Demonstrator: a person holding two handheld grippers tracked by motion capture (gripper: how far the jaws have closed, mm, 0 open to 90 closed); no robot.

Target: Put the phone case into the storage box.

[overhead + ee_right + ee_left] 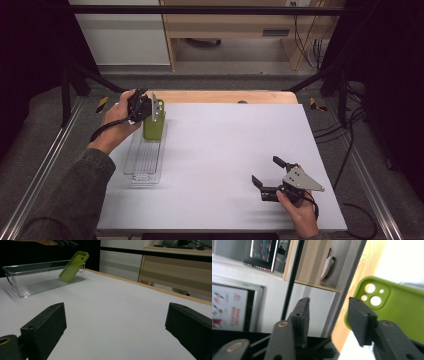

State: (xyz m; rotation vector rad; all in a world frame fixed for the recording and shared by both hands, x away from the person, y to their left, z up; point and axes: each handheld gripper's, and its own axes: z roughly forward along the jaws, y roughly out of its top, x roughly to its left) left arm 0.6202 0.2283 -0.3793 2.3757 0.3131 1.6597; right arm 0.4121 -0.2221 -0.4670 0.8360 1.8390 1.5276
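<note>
White worktop (225, 165) carries my clear tray (145, 162); the green phone case (153, 127) leaning on its far wall looks light, floppy. Left tool (145, 102) released beside it, right tool (270, 175) gaping empty; I'd pinch its top edge.

From above, my left gripper (146, 106) covers the top of the green phone case (153, 129) standing in the clear tray (144, 165). In my left gripper view, the picture's right edge cuts that case off, and one jaw hides its lower left corner.
</note>
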